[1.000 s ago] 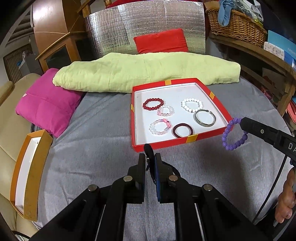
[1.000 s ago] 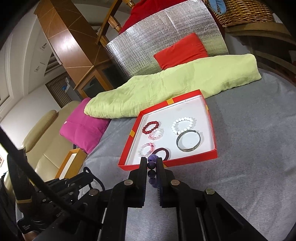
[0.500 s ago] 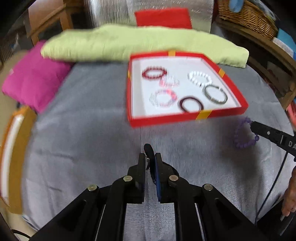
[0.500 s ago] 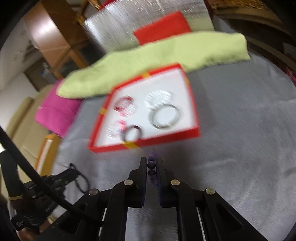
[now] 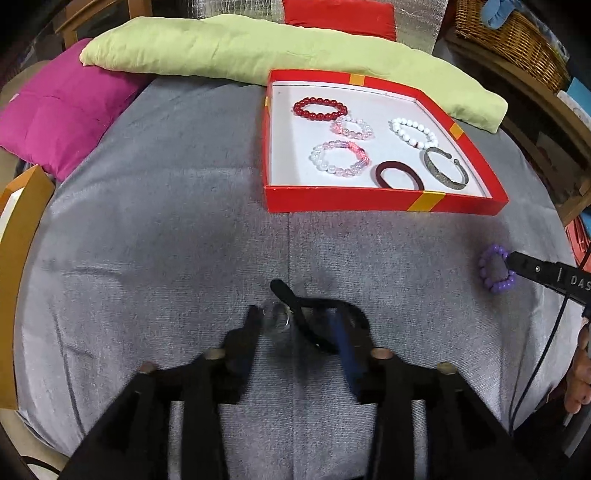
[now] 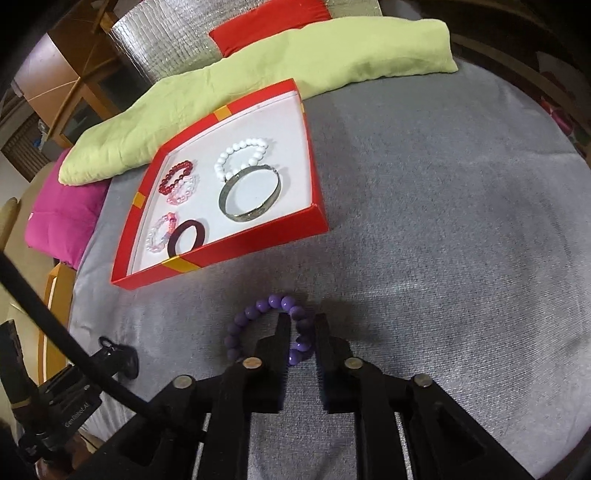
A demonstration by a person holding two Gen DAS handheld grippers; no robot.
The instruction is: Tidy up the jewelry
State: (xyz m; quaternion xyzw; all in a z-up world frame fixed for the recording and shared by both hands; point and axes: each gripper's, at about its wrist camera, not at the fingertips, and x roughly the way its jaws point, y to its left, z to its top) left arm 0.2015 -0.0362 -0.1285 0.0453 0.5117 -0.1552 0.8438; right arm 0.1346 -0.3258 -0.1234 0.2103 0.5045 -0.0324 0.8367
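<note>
Grey tabletop [image 5: 166,221] below, both tools tilt steeply down, opening around bracelets.

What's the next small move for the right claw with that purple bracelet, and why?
Probably finish opening, then lift straight up. The right claw is opening with one side of the purple bracelet between its fingers, and the bracelet seems to rest on the grey cloth, outside the red tray.

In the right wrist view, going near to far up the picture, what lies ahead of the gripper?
right gripper → purple bead bracelet → red tray's front wall → silver bangle → white bead bracelet → green cushion → red pillow
</note>
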